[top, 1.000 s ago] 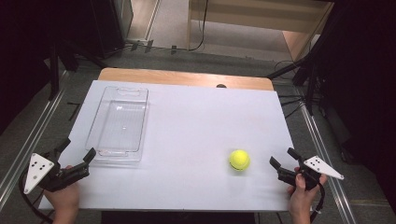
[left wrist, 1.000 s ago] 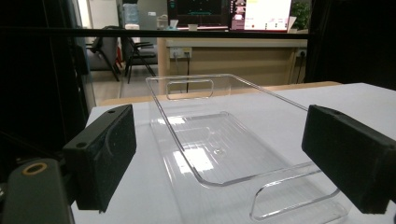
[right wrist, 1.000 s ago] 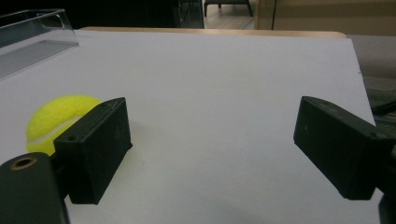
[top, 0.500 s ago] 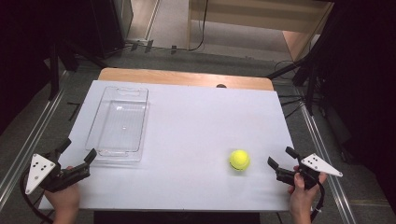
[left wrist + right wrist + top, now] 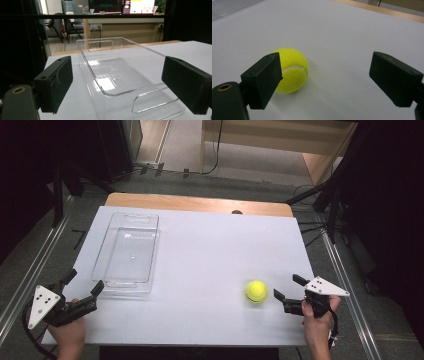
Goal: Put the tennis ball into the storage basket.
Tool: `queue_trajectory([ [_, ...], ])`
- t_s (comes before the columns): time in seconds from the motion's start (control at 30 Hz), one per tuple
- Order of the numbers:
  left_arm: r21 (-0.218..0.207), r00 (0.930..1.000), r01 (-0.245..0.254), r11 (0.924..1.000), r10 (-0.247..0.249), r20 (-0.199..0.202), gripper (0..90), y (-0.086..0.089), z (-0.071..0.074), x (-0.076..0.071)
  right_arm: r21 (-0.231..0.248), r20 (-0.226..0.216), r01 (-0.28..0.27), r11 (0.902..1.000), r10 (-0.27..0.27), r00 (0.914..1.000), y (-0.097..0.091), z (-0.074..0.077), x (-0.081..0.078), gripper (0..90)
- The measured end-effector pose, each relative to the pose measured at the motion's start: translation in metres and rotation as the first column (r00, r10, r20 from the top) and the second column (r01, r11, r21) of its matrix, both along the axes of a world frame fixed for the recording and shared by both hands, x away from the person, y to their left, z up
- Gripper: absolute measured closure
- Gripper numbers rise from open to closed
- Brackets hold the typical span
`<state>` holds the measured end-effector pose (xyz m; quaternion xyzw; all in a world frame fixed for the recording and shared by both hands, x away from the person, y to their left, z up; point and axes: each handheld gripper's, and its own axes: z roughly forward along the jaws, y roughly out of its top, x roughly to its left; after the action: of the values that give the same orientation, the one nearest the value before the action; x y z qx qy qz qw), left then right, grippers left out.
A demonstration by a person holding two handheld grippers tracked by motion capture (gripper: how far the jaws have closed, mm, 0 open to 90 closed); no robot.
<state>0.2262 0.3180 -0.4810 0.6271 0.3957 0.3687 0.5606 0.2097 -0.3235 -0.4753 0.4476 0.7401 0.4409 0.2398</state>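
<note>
Over on the left, the left gripper (image 5: 82, 289) sits where it was a second ago, at about eight o'clock on the white table (image 5: 210, 250), jaws spread wide with nothing between them. In the left gripper view they frame the near end of the clear plastic tray (image 5: 117, 77), which lies empty just ahead, not touched.

Across the table is where the change lies. The right gripper (image 5: 286, 289), at roughly four o'clock, has edged inward toward the tennis ball (image 5: 256, 291) since a second ago and now stands just beside it, at the ball's three o'clock. Its jaws are parted about as before, holding nothing; from its own camera the ball (image 5: 292, 71) sits just beyond the left jaw, off-centre, not yet between the pair. To my eye the hand is lining up for a grasp, with the tray the likely destination, and it needs to shift sideways to centre the ball.

The ball itself is bright yellow-green and fuzzy, a pale curved seam showing on the side facing the gripper. It rests on the bare tabletop at about five o'clock, well apart from the tray.
</note>
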Motion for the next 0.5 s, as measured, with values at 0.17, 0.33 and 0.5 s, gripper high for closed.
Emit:
queue_trajectory([
  [0.17,0.004,1.0,0.002,1.0,-0.002,0.0,10.6,0.0,0.0,0.0,-0.016,-0.019,-0.024,0.9996,0.024,0.9995,0.006,0.005,0.005,9.9],
  [0.33,0.005,1.0,0.002,1.0,-0.002,0.0,10.7,0.0,0.0,0.0,-0.031,-0.059,-0.072,0.9969,0.07,0.9958,0.011,0.009,0.012,9.9],
  [0.5,0.007,1.0,0.003,1.0,-0.003,0.001,10.7,-0.001,0.0,0.0,-0.063,-0.11,-0.115,0.9914,0.107,0.9881,0.019,0.012,0.018,8.8],
])
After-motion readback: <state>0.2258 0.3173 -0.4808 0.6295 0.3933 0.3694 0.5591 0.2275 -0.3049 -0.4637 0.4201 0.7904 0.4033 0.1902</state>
